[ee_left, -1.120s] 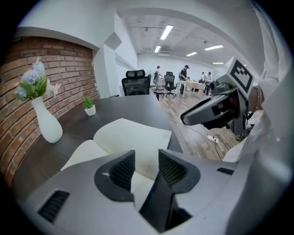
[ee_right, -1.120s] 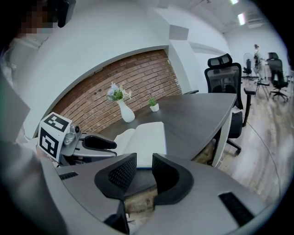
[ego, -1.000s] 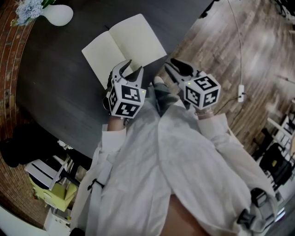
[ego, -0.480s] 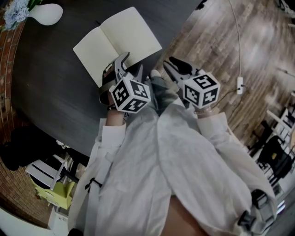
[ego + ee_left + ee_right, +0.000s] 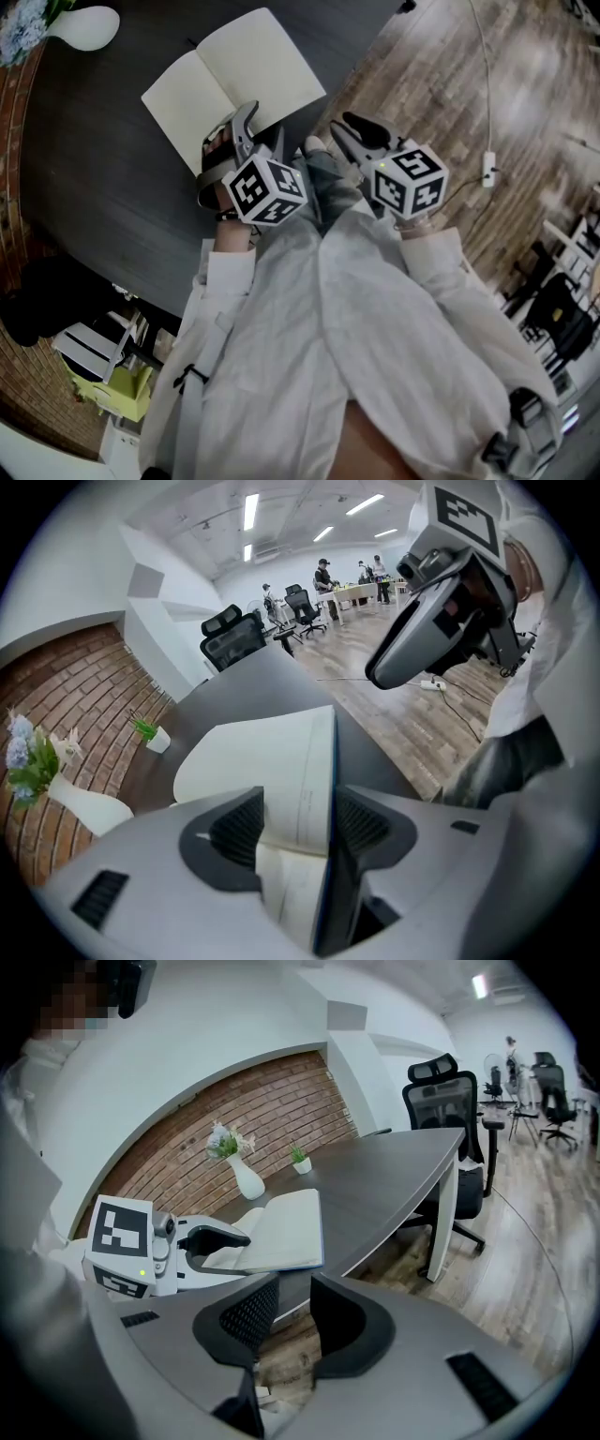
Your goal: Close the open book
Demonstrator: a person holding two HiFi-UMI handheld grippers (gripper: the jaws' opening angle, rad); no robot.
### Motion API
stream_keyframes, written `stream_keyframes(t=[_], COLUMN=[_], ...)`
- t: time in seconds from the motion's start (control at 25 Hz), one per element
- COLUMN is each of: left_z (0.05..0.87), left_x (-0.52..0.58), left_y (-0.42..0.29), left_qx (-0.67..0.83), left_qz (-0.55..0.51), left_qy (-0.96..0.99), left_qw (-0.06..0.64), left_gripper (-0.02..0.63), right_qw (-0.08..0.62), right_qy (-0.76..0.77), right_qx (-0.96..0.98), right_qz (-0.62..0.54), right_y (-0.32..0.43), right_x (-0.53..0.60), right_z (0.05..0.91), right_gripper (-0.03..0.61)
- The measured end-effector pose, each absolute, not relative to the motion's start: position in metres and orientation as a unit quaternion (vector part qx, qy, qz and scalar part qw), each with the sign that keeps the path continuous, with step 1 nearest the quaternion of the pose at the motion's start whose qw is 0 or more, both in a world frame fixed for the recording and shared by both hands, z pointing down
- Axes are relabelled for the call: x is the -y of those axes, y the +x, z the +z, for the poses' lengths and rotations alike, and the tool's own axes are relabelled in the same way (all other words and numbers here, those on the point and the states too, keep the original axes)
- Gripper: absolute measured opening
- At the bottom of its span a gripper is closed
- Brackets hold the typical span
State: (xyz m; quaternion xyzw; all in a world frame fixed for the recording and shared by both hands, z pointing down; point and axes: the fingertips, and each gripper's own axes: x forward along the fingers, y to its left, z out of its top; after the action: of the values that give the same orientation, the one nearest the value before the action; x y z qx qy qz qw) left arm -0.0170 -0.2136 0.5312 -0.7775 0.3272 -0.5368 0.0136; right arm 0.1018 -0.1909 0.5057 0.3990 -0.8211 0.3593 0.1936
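Observation:
An open book [image 5: 234, 75] with blank cream pages and a blue cover lies flat on the dark table [image 5: 112, 187]. My left gripper [image 5: 258, 131] is at the book's near edge, its jaws open wide astride the right-hand half. In the left gripper view the pages and blue cover edge [image 5: 281, 761] run up between the jaws of that gripper [image 5: 298, 817], close against the right pad. My right gripper [image 5: 349, 131] hangs off the table's edge over the wooden floor, partly open with nothing between its jaws [image 5: 292, 1321]. From there the book [image 5: 281, 1232] and left gripper [image 5: 216, 1239] show at left.
A white vase [image 5: 89, 28] with flowers stands at the table's far left, and a small potted plant [image 5: 155, 738] beyond it. A brick wall curves behind the table. An office chair [image 5: 450, 1101] stands at the table's end. A cable and power strip [image 5: 487, 183] lie on the floor.
My left gripper has rolled and sunk a little onto the book's near edge, and its jaws have spread wider. The right gripper has kept still.

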Motion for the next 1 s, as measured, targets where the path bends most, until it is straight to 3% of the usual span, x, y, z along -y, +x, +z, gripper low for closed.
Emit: stream_keyframes(t=[0.36,0.76,1.0], left_z=[0.531,0.527,0.521], left_x=[0.214,0.206,0.205], left_y=[-0.014,-0.007,-0.007], left_qx=[-0.327,-0.332,-0.342], left_qz=[-0.544,-0.534,-0.526], left_qy=[-0.772,-0.775,-0.777], left_qw=[0.036,0.058,0.059], left_gripper=[0.215,0.100,0.080], right_qw=[0.187,0.167,0.092], right_qy=[0.400,0.406,0.423], right_qx=[0.823,0.817,0.782], right_qz=[0.357,0.373,0.449], right_y=[0.107,0.109,0.113], right_x=[0.196,0.208,0.223], right_z=[0.506,0.509,0.511], right_gripper=[0.102,0.103,0.103])
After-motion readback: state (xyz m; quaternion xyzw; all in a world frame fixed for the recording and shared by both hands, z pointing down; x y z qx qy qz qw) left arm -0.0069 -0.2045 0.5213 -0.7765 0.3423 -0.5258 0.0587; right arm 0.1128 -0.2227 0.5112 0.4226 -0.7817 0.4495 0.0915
